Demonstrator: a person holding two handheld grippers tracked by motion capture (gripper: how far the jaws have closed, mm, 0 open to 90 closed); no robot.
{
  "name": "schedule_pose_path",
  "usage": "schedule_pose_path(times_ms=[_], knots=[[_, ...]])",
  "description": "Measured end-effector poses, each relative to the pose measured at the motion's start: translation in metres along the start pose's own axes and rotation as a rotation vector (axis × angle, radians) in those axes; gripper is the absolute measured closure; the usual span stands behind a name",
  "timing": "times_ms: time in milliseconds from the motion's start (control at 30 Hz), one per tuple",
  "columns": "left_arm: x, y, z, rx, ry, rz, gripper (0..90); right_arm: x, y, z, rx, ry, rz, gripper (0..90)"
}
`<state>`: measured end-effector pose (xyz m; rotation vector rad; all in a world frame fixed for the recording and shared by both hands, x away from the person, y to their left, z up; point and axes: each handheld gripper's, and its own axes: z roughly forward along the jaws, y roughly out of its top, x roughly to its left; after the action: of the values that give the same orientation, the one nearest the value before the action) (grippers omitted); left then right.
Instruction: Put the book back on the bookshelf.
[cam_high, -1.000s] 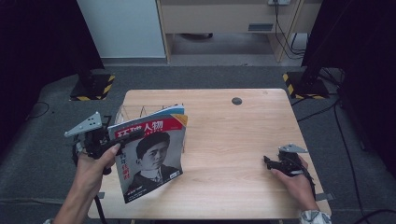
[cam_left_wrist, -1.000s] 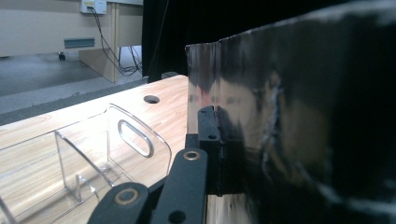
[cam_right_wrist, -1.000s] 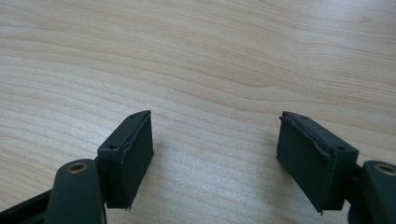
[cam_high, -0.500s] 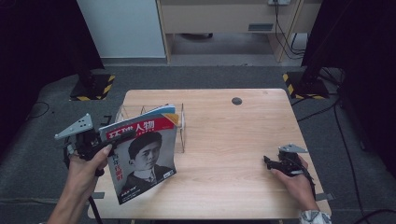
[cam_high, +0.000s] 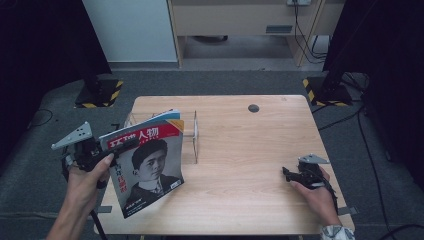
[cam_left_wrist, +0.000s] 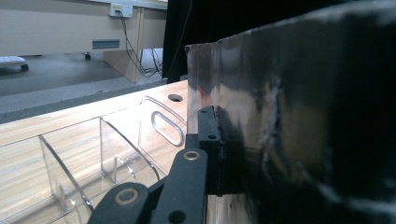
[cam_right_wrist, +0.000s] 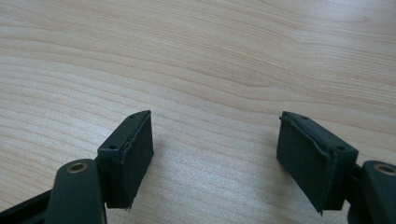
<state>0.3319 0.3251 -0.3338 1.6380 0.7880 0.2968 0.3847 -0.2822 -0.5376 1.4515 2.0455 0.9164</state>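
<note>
High view: left tool (cam_high: 116, 150) clamped on magazine (cam_high: 147, 167), held upright over surface (cam_high: 240, 150) front-left, just before clear rack (cam_high: 192, 135). Right tool (cam_high: 289, 172) wide, empty, resting on surface.

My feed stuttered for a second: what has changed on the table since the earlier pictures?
The left gripper, still shut on the magazine, has carried it toward the table's near left edge, away from the clear rack. The right gripper stays put on the table, jaws open and empty.
</note>
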Motion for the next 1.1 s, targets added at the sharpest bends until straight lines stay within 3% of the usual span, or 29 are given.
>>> schedule_pose_path(times_ms=[600, 1100], knots=[[0.008, -0.002, -0.014, -0.018, 0.058, -0.016, 86.8, 0.0, 0.0, 0.0, -0.001, -0.002, 0.003, 27.4], [0.008, -0.002, -0.036, -0.03, 0.116, -0.022, 86.8, 0.0, 0.0, 0.0, -0.001, -0.001, 0.002, 27.4]])
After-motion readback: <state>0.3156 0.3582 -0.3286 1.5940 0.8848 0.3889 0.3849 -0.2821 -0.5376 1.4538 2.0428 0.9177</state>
